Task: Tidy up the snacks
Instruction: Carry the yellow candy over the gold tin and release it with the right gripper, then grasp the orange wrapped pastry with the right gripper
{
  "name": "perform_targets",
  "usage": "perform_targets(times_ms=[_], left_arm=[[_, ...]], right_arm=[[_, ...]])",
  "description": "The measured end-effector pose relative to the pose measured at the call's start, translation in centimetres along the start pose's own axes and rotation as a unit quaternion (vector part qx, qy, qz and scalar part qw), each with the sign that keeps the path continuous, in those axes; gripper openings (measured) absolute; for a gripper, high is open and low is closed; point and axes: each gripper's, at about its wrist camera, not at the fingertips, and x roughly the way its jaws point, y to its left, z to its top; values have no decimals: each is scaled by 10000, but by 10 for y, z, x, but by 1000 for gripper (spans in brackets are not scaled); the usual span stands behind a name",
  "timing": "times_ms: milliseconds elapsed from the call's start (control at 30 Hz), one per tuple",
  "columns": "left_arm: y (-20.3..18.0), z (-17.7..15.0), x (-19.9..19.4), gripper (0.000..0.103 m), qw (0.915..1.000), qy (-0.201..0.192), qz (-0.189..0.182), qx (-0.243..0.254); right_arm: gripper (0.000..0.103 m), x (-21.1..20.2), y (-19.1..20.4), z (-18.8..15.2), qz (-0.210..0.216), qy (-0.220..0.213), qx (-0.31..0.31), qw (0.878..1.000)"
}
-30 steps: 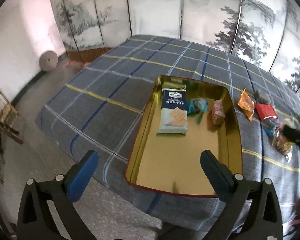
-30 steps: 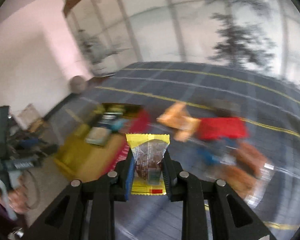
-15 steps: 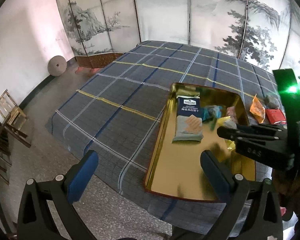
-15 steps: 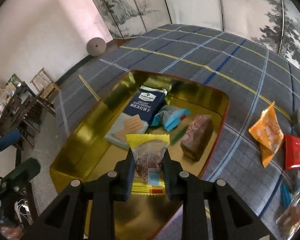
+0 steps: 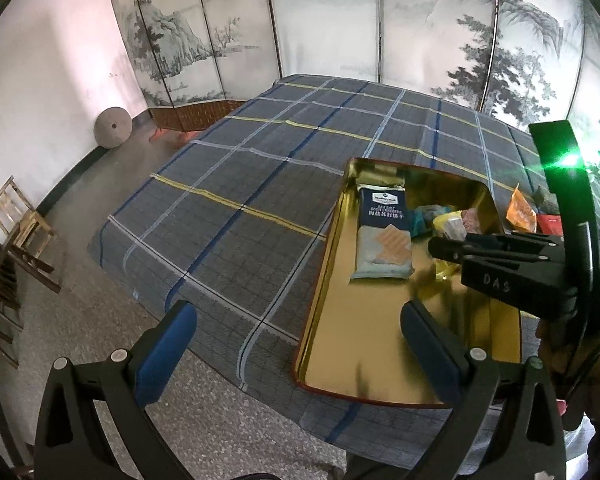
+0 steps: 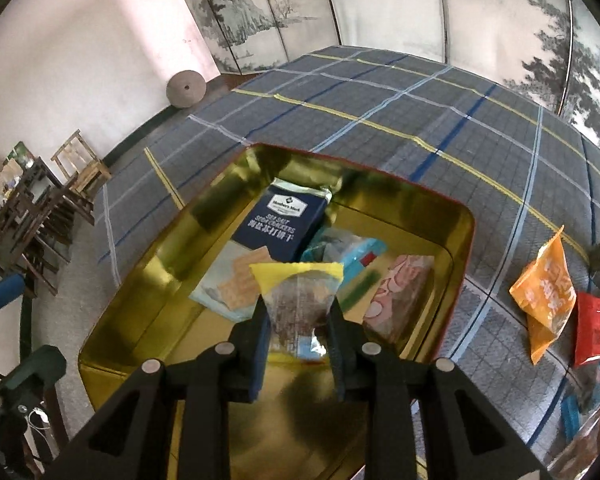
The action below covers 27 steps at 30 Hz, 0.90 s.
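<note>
- Judging risks first: right tongs (image 6: 298,322) pinch the packet (image 6: 300,304) by its crinkly lower body only; the yellow top edge stands free above the pads. A thin film wrapper may slip or twist before release.
- Packet hangs over the tin (image 6: 462,248), above its near half. Just beyond the tongs lie the cracker pack (image 6: 278,224), a teal packet (image 6: 350,250) and a pink packet (image 6: 400,296). A drop from height could land on these, or skid on the slick gold floor.
- Tin sits on a plaid surface (image 5: 236,208) close to its near edge; a push against the wall could shift it toward that edge.
- Left tongs (image 5: 296,344) hover low at the tin's near-left corner; the right tool crosses just to their right. A collision is possible if both move in.
- Right tongs: nearly closed, jaws gripping the packet from both sides; pads touch nothing else that I can see.
- Left tongs: spread wide, holding nothing; left finger (image 5: 166,354) over the surface, right finger (image 5: 430,348) over the tin. Contact with the tin: cannot tell.
- Remaining snacks, orange packet (image 6: 544,292) and red packet (image 6: 598,328), lie on the surface, well right of the right tongs, outside the tin.
</note>
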Motion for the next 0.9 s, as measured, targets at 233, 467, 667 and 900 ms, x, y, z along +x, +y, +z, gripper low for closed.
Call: perform_targets(times_ms=[233, 467, 667, 900], left_arm=[[-5, -1, 3, 101, 10000, 43, 3, 71], [-10, -2, 7, 101, 9999, 94, -7, 109], [-11, -3, 7, 101, 9999, 91, 12, 135], [-9, 0, 3, 101, 9999, -29, -57, 149]], right_arm=[[27, -5, -8, -2, 369, -204, 153, 9990], [35, -21, -22, -9, 936, -577, 327, 9934], [36, -30, -27, -7, 972, -695, 305, 9924], [47, -68, -68, -10, -252, -632, -482, 9965]])
